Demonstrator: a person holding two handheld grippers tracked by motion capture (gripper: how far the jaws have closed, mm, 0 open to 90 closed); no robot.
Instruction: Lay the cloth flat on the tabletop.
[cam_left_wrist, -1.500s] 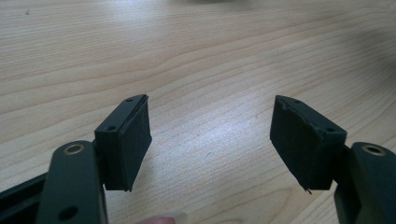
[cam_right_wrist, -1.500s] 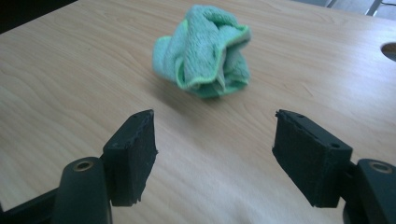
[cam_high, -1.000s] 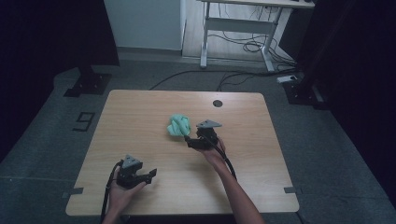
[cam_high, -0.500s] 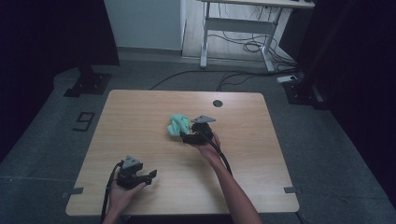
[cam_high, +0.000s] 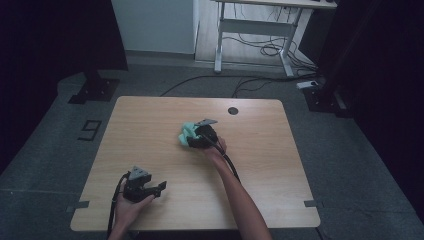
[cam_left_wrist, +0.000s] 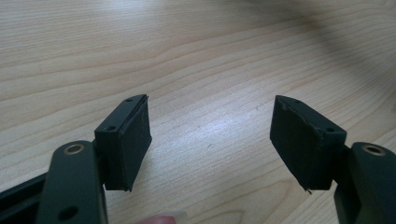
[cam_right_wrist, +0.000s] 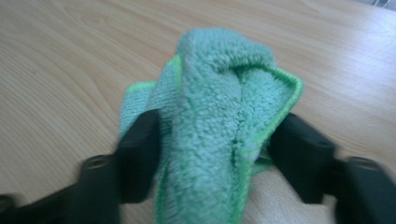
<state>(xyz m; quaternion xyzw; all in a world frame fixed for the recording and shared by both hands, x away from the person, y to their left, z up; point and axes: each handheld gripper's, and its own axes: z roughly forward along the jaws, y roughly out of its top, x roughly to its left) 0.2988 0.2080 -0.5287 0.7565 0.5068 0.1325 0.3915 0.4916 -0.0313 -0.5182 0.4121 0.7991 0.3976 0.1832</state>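
Resting near the table's (cam_high: 150, 125) front-left corner, the left gripper (cam_high: 150, 189) has its jaws wide apart over bare wood, nothing between them. Moving right, toward the middle of the table and a bit nearer the back edge, the right gripper (cam_high: 192, 141) is on the teal cloth (cam_high: 187, 133). Its jaws have just been closing, and a bunched fold of cloth sits between them with both pads looking pressed into the pile. So this looks like the grab step. Next it probably needs a firm pinch and a clean lift. The cloth (cam_right_wrist: 219, 121) is fluffy microfiber with a brighter green stitched hem, crumpled into a lump.
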